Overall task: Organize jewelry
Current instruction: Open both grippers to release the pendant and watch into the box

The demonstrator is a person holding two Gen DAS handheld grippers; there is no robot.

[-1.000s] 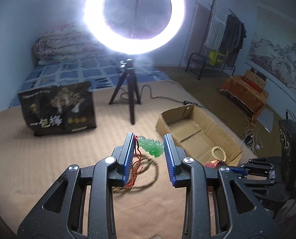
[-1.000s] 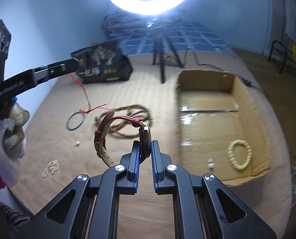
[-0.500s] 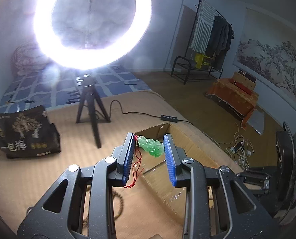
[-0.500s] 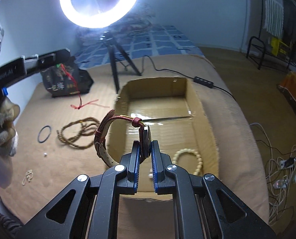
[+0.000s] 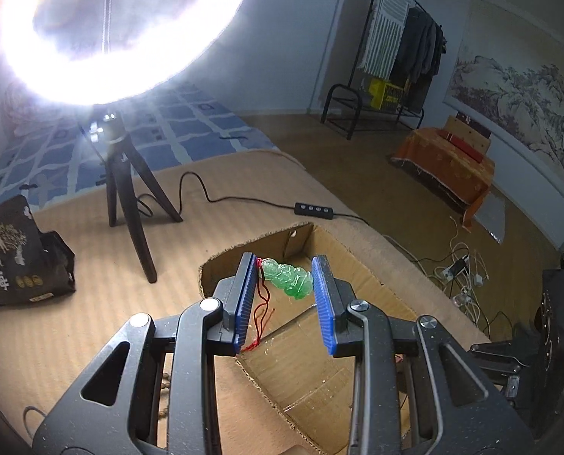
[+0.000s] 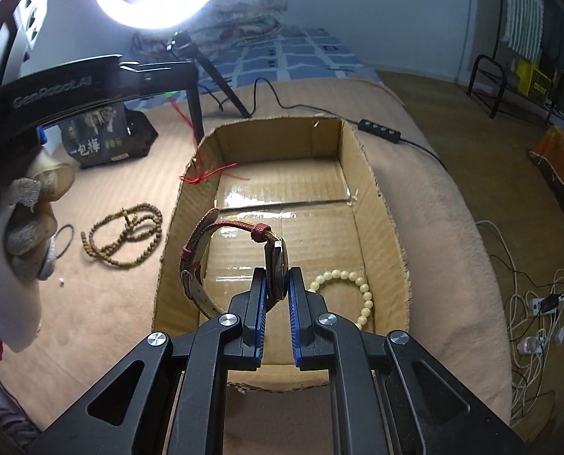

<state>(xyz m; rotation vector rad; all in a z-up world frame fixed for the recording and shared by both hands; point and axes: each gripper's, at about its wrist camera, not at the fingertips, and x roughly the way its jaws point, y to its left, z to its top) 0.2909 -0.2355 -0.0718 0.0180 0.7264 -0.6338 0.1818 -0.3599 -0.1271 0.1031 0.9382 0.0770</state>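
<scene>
My left gripper [image 5: 286, 271] is shut on a green jade pendant [image 5: 287, 278] whose red cord [image 5: 262, 313] dangles down; it hangs over the left part of the open cardboard box [image 5: 373, 284]. My right gripper [image 6: 276, 278] is shut on a wristwatch [image 6: 276, 271] by its case, the red and tan strap [image 6: 198, 261] looping out to the left, above the near end of the cardboard box [image 6: 380, 204]. A pale bead bracelet [image 6: 348, 288] lies inside the box. The left gripper's arm [image 6: 54, 87] shows at upper left in the right wrist view, with a gloved hand [image 6: 20, 227].
A brown bead necklace [image 6: 124, 235] and a thin black ring [image 6: 63, 240] lie on the tan bed cover left of the box. A ring light on a black tripod [image 5: 126, 197] and a dark printed bag [image 5: 12, 258] stand behind. Cables trail over the floor [image 6: 536, 303] to the right.
Both grippers have moved right and forward, from above the bed cover to above the box, each still holding its piece. The ring light now looms larger in the left wrist view.
</scene>
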